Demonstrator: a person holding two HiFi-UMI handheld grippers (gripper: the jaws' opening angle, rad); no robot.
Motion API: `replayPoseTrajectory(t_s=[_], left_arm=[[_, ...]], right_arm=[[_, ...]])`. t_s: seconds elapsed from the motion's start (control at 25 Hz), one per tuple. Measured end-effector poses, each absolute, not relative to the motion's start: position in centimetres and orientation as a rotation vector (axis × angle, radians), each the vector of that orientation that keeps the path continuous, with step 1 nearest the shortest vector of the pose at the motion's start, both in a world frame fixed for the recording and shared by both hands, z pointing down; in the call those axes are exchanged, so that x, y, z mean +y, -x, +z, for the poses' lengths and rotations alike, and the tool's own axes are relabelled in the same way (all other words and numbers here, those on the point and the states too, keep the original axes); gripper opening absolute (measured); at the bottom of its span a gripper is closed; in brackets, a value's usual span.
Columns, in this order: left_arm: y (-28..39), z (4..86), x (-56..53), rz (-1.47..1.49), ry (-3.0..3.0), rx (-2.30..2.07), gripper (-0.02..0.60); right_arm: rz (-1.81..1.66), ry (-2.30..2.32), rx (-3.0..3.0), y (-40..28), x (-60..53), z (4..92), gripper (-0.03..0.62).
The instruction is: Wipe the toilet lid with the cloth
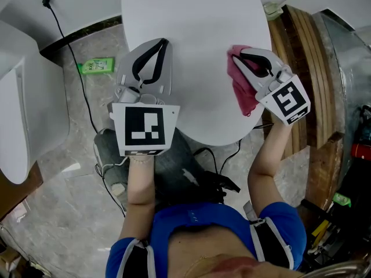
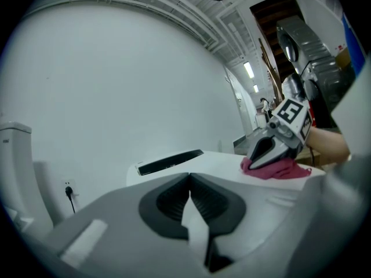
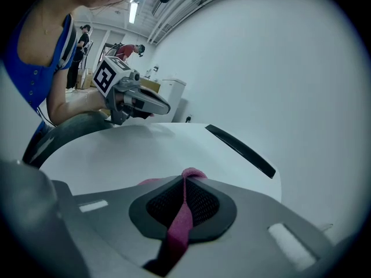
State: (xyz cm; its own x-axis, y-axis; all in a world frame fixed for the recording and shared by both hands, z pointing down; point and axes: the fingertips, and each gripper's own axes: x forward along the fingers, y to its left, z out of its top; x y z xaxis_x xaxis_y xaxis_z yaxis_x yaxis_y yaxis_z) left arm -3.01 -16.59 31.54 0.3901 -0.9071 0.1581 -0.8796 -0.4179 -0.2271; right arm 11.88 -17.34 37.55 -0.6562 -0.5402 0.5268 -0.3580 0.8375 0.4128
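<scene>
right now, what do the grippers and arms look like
The left gripper and right gripper have pale grey wedge-shaped shells with black inner pads. Each carries a white cube with black square markers. The person wears a blue top; the forearms are unsleeved.

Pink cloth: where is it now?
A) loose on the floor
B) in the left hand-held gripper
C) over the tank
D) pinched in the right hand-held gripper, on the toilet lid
D: the right gripper view shows the pink cloth clamped between the shut jaws of the right hand-held gripper, over the toilet lid.
</scene>
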Motion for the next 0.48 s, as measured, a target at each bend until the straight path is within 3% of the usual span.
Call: replayPoseTrajectory(t_s=[0.48], left_arm=[[3.1,31.5,-16.5,-0.385,2.53,1.635,0.003]], right_arm=[[-0.379,-0.604,-2.361,-10.0,-16.6,37.5,0.009]])
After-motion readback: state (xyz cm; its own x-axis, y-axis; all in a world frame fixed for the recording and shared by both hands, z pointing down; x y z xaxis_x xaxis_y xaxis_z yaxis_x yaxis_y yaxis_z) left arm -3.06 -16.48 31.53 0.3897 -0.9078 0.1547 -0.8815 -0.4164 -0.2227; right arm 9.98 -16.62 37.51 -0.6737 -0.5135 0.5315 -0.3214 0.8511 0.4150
